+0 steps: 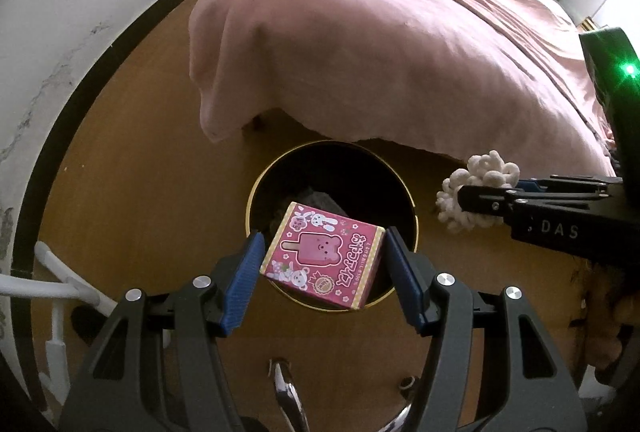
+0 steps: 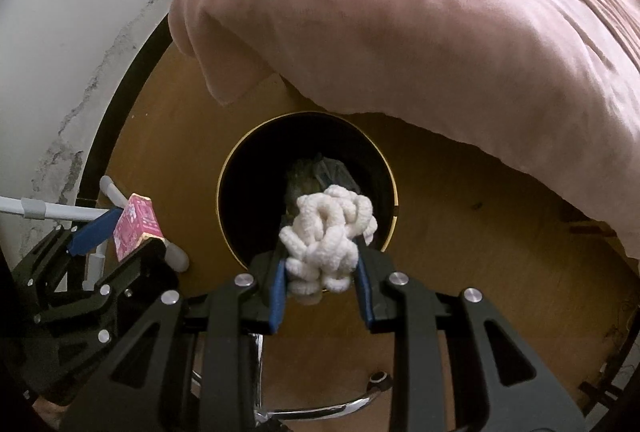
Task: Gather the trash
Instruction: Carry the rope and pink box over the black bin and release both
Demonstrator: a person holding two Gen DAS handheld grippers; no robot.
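L gripper (image 1: 324, 260) clamps pink box (image 1: 322, 258), R gripper (image 2: 322, 264) clamps white scrunchie (image 2: 326, 242), both over bin (image 2: 228, 168)

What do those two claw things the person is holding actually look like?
Both the left gripper and right gripper are matte black frames with triangular cut-outs, silver round bolts and ribbed blue finger pads. The right one carries white "DAS" lettering and a green light. No cables show.

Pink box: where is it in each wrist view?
Left wrist: pink box at lower centre, between the left gripper fingers, over the bin.
Right wrist: far left, held beside the bin.
Shared landmark: the bin's gold rim.
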